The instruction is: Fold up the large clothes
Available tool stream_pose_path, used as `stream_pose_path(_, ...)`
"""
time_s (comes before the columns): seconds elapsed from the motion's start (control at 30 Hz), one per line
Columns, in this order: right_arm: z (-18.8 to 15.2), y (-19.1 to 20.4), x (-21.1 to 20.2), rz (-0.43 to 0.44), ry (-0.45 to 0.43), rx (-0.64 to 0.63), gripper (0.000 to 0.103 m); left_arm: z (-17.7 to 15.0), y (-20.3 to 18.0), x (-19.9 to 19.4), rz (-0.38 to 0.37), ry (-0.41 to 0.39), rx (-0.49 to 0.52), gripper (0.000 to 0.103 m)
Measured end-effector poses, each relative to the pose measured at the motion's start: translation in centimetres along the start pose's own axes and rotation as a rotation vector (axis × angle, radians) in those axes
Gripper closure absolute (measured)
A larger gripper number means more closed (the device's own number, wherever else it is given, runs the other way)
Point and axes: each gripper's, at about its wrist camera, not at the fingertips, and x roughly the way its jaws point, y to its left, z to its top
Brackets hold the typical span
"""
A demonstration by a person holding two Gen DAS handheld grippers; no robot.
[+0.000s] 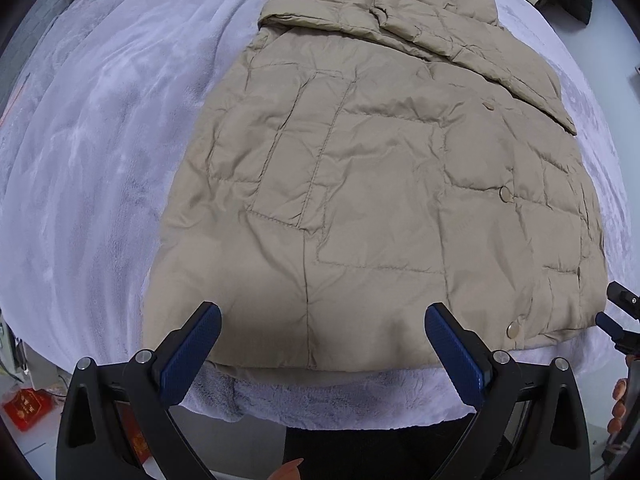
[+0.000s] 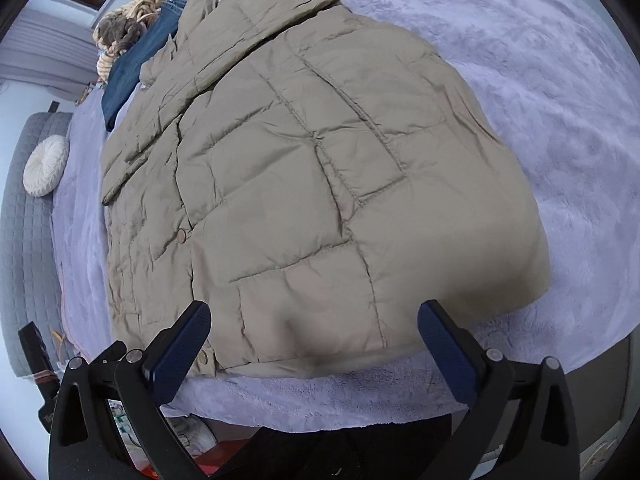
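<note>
- Both your grippers, left gripper (image 1: 322, 320) and right gripper (image 2: 314, 318), hang spread wide, empty, over the jacket (image 1: 380, 184) hem.
- Pinch every layer, probably two, then lift evenly.

The left gripper (image 1: 322, 314) is built of matte black plastic arms, each a long triangular frame with a slot cut through it. Round silver screw heads sit at the pivots. Its fingers (image 1: 456, 354) carry dark blue pads with a fine knurled texture. The right gripper (image 2: 314, 312) has the same make: black frames, silver screws, blue textured pads (image 2: 182, 350).
</note>
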Motion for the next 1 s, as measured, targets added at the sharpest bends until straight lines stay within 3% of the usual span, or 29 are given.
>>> stream_pose_path(0.23, -1.5, -3.6, -0.5, 0.031, -0.012, 0.137, 0.0, -2.1, 4.8, 0.6, -0.114, -0.009, -0.125, 0.001)
stream_pose_path(0.47, -3.3, -8.1, 1.0, 0.142, 0.016, 0.363, 0.0, -4.9, 7.9, 3.9, -0.423, 0.102, -0.299, 0.001)
stream_pose_path(0.57, -3.6, -9.1, 1.7, 0.209, 0.015, 0.427, 0.0, -4.9, 7.5, 5.2, -0.46, 0.115, -0.332, 0.001)
stream_pose_path(0.77, -3.6, -9.8, 3.0, 0.307, -0.001, 0.52, 0.0, -2.5, 6.8, 5.9, -0.523, 0.048, -0.422, 0.004)
stream_pose_path(0.87, -3.2, -9.5, 3.5, 0.377, -0.017, 0.556, 0.0, -1.1, 6.4, 5.8, -0.53, 0.025, -0.426, 0.047)
stream_pose_path(0.9, -3.2, -9.3, 3.6, 0.399, -0.022, 0.564, 0.0, -0.7, 6.3, 5.8, -0.533, 0.022, -0.412, 0.075)
stream_pose_path(0.93, -3.1, -9.2, 3.6, 0.41, -0.027, 0.571, 0.0, -0.4, 6.1, 5.6, -0.527, 0.016, -0.393, 0.09)
stream_pose_path(0.97, -3.0, -9.1, 3.6, 0.41, -0.032, 0.581, 0.002, -0.2, 6.1, 5.3, -0.521, 0.002, -0.378, 0.09)
stream_pose_path(1.0, -3.0, -9.1, 3.5, 0.411, -0.036, 0.589, 0.012, 0.0, 6.1, 4.8, -0.515, -0.019, -0.364, 0.09)
